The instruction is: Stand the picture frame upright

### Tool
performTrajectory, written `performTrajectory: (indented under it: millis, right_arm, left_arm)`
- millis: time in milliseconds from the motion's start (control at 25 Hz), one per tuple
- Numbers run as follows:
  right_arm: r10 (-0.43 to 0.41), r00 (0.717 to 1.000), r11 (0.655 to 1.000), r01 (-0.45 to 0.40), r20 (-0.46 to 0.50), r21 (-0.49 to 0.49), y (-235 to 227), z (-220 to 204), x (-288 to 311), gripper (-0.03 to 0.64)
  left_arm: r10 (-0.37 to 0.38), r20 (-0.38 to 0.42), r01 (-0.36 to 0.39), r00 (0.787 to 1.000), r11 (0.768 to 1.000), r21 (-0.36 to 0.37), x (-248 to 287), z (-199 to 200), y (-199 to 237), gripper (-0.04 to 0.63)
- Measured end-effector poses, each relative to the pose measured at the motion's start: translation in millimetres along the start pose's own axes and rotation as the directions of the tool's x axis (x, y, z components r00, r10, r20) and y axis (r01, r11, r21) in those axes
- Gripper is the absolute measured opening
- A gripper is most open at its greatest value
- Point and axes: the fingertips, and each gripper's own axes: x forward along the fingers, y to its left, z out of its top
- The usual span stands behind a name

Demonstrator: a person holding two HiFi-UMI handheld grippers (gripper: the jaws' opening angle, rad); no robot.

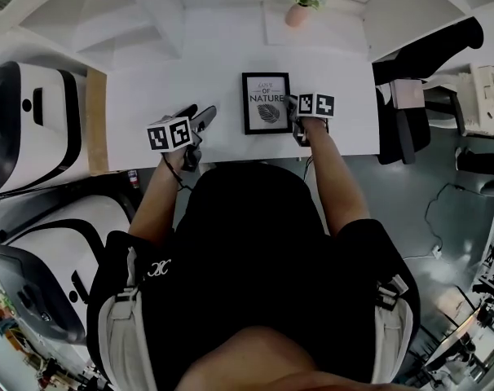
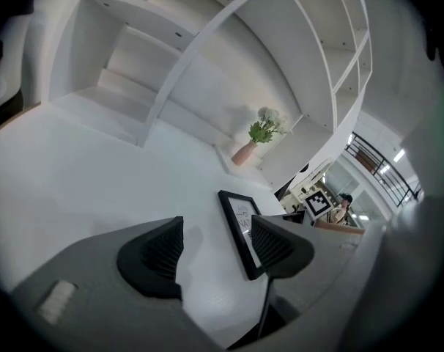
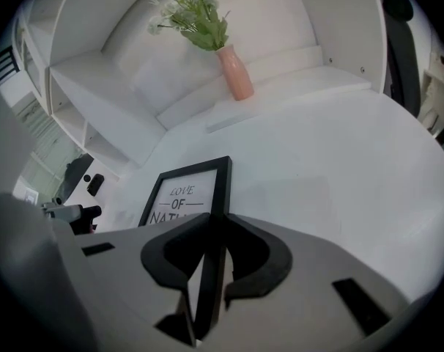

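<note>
Here, white table [image 1: 206, 72] with picture frame [image 1: 266, 103], white shelving [image 1: 133, 19] and pink vase [image 1: 296, 15] behind.

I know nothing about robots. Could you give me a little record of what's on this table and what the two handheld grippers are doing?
Surface: white table
Main item: picture frame, black, lying face up, not yet upright
Right hand: right gripper, fingers closed on the frame's right edge
Left hand: left gripper, fingers apart, nothing between them, left of the frame
Background: pink vase with flowers, at the back
</note>
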Motion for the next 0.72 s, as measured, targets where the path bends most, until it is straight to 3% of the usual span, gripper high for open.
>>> performTrajectory:
  millis: [200,440,600,720]
  right_arm:
    - [0.083,0.997,0.994,-0.083,0.001,0.07,1.6,1.1,0.0,0.074]
    - [0.13,0.991,0.983,-0.131,0.02,0.132,1.0,1.3,-2.7,0.072]
    - [0.125,0.992,0.984,-0.127,0.019,0.122,-0.9,0.5,-1.8,0.072]
    - [0.129,0.991,0.983,-0.131,0.022,0.13,0.8,0.3,-1.5,0.072]
  left_arm:
    - [-0.05,-0.018,0.048,0.999,0.993,-0.109,9.7,-3.0,-1.7,0.296]
    - [-0.132,-0.123,0.114,0.984,0.983,-0.147,42.5,-21.1,-22.5,0.296]
    - [-0.208,-0.14,0.179,0.968,0.965,-0.194,72.8,-22.2,-45.7,0.296]
    - [-0.22,-0.158,0.192,0.963,0.965,-0.178,90.5,-19.7,-56.4,0.296]
